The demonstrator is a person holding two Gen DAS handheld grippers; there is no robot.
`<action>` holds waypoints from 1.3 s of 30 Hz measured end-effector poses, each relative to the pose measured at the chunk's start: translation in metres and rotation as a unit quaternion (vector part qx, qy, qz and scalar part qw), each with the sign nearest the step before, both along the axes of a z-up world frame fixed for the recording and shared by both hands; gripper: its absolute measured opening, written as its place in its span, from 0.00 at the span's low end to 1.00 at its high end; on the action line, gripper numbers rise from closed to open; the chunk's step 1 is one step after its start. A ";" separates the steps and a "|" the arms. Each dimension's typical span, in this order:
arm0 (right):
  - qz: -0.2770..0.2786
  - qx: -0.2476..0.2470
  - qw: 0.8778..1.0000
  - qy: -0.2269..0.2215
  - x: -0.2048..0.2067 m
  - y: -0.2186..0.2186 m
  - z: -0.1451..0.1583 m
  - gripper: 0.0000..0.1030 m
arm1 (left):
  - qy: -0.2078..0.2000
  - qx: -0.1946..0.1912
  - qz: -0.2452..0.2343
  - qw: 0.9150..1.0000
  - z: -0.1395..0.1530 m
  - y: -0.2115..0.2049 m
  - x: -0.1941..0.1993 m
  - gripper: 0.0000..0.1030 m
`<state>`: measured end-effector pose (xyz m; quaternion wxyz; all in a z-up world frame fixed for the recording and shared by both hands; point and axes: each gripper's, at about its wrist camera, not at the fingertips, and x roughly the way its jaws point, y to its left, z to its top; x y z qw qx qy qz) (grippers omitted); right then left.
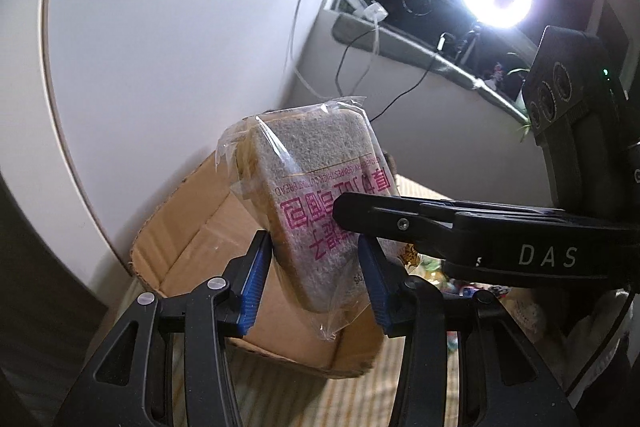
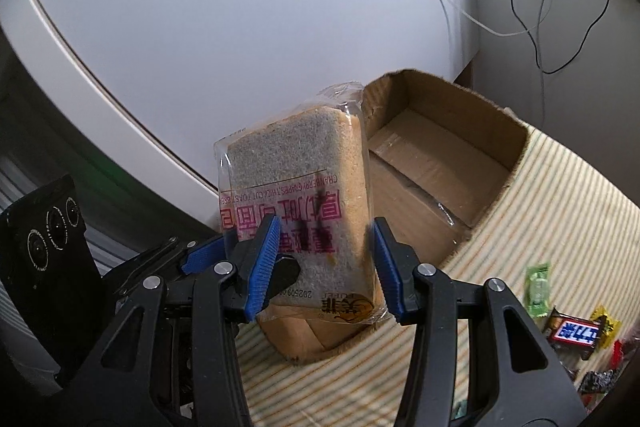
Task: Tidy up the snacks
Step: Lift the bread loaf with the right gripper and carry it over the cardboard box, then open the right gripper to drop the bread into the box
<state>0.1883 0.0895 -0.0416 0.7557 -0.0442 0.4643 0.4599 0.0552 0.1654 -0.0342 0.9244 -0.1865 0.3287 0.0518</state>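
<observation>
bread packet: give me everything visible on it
The bread packet is one thick slice of pale, speckled toast with a tan crust, sealed in clear crinkly plastic printed in magenta with Chinese characters and "CRANBERRY GRAPES, THICK CUT TOAST BREAD", reading upside down. It is held roughly upright in the air above the open cardboard box. Both grippers pinch its lower half: the left hand-held gripper and the right hand-held gripper, blue pads against the wrapper.

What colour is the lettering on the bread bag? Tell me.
Magenta-pink, on the bread bag; clearest in the right wrist view.
</observation>
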 end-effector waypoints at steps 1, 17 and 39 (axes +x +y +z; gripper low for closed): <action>0.001 -0.003 1.000 0.002 0.000 0.002 -0.003 0.48 | 0.004 -0.001 0.001 1.000 -0.001 0.000 0.001 0.42; 0.014 -0.043 0.999 0.013 -0.003 0.002 -0.024 0.48 | 0.031 -0.013 -0.007 0.999 -0.010 -0.012 0.002 0.43; -0.010 -0.040 0.997 -0.057 -0.016 -0.025 0.009 0.64 | 0.009 0.048 0.023 0.999 0.013 -0.024 -0.011 0.43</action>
